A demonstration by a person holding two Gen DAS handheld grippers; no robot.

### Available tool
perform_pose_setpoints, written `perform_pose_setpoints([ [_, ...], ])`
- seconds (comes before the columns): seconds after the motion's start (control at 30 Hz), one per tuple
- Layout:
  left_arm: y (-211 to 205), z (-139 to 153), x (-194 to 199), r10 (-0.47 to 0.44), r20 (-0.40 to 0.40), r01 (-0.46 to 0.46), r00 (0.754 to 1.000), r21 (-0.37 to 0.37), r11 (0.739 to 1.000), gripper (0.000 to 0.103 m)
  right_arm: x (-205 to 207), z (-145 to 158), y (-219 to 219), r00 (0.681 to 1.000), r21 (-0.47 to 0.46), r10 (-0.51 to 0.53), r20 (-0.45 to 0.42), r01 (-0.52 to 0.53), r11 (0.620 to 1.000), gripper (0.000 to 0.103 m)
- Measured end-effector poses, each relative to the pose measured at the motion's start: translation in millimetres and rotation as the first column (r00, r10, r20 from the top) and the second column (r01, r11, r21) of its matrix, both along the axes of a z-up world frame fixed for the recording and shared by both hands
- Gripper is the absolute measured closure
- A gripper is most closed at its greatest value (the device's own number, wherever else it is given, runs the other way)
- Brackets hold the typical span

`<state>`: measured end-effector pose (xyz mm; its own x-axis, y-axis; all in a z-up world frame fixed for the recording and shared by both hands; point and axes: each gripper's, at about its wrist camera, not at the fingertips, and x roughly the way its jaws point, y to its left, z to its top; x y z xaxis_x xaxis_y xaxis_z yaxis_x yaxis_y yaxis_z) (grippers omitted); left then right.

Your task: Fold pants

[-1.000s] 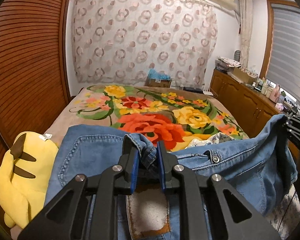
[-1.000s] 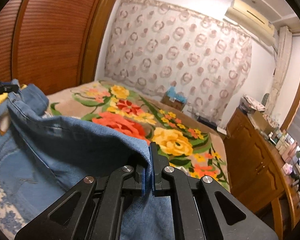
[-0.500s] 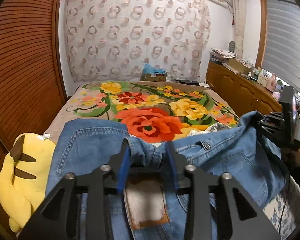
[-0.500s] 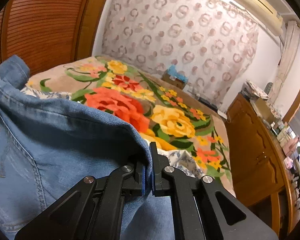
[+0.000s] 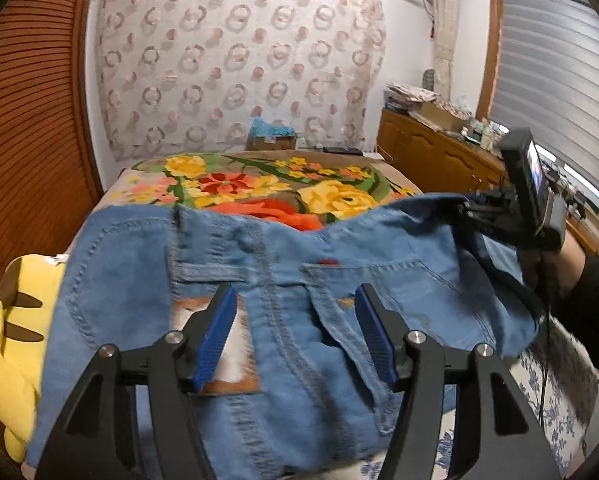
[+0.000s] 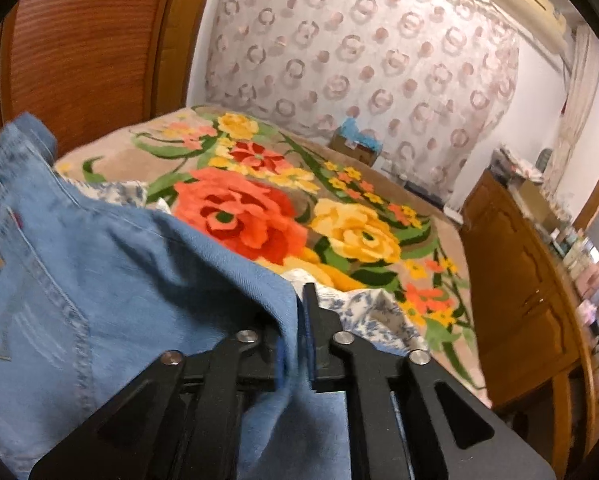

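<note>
The light blue denim pants (image 5: 283, 280) are lying on the flowered bed blanket (image 5: 331, 200). The left gripper (image 5: 295, 332) is standing wide apart, empty; the right gripper (image 6: 299, 344) is pinching the edge. Denim seems heavy, soft; the thick waistband is probably giving the best hold.

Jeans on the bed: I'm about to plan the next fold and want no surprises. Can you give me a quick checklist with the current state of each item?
1. Left gripper released: ok, its jaws stand wide apart above the jeans, holding nothing.
2. Right gripper holding denim: ok, it is shut on an edge of the jeans.
3. Jeans lying flat: not ok, the right side is lifted and the cloth sags in folds.
4. Waistband side facing up: ok, the leather patch and back pocket show.
5. Yellow plush toy out of the way: cannot tell, the jeans' left edge lies right beside it.
6. Legs aligned: cannot tell, they are out of view.
</note>
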<state>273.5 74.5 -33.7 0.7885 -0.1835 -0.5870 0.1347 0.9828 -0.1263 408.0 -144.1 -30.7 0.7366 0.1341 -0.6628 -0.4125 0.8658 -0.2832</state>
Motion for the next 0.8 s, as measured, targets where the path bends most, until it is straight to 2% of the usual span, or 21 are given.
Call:
perform_pose_setpoints([
  [0.07,-12.4,-6.5,0.0,-0.026,-0.012,0.026,1.000,0.003,1.000,0.042,-6.1,8.7,-3.7,1.000,0.036,0.006,-0.007,-0.006,0.999,0.078],
  [0.23,-37.1,-20.1,-2.5,-0.071,-0.030,0.073,0.997,0.042,0.996,0.042,-35.2,26.0,-16.7,1.000,0.106,0.016,-0.024,-0.013,0.994,0.065],
  [0.37,-43.3,-23.4,-3.6,-0.097,-0.039,0.098,0.995,0.038,0.994,0.042,-65.7,29.3,-31.0,0.999,0.136,-0.002,-0.041,0.007,0.991,0.056],
  [0.6,-46.3,-29.7,-2.9,-0.126,-0.054,0.128,0.991,0.028,0.991,0.042,-113.2,23.9,-58.6,0.995,0.141,-0.070,-0.075,0.080,0.987,0.054],
  [0.8,-47.3,-34.7,-1.5,-0.128,-0.072,0.131,0.989,0.033,0.991,0.042,-130.6,18.6,-86.7,0.985,0.162,-0.129,-0.118,0.148,0.976,0.053],
])
